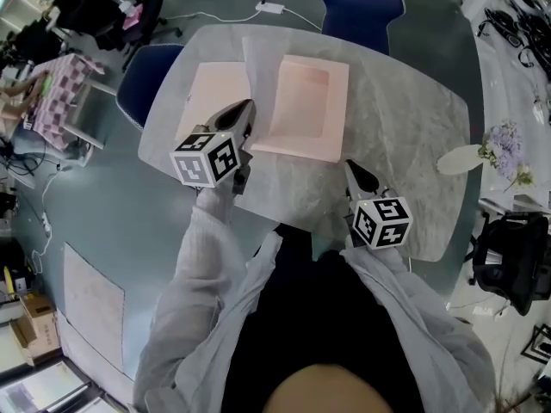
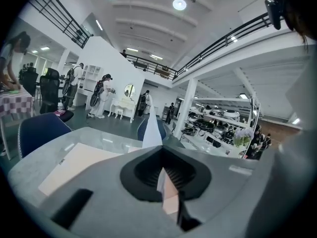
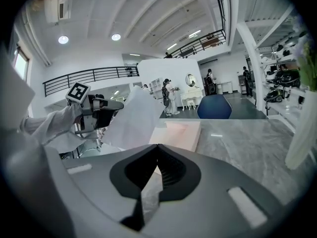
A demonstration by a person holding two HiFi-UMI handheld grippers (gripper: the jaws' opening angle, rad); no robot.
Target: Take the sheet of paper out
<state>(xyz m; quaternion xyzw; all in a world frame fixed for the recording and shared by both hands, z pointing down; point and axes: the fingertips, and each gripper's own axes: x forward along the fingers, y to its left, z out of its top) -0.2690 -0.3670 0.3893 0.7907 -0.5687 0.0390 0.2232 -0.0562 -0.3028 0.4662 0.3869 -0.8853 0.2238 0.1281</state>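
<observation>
1. Sheet of paper (image 3: 131, 120): thin, white and slightly crumpled. It hangs in the air between the two grippers, above the near part of the counter (image 1: 413, 136) and just in front of the pink box (image 1: 337, 101).
2. Right gripper (image 1: 355, 172), nearest the person: its jaws are pressed together. Its own view shows a sliver of the sheet running down between them, so it seems to pinch the low corner.
3. Left gripper (image 1: 250, 110): its jaws are closed tight on the upper edge of the sheet, and a white point of paper stands up past them. It is held higher than the right one.
4. Step in hand, as I judge it: the sheet is already lifted clear of the shallow, empty-looking box, so taking it out is nearly done.
5. The next move calls for carrying the sheet sideways to bare counter. Both pinches should hold with even tension, since paper this flimsy could tear or sag onto the box.
6. A flat pink lid (image 1: 215, 93) lies left of the box. Beyond the counter stand blue chairs (image 1: 362, 3).
7. Writing: I can read none. The gripper cubes carry only black-and-white square markers, and a tiny mark on the lid is too small to make out.
</observation>
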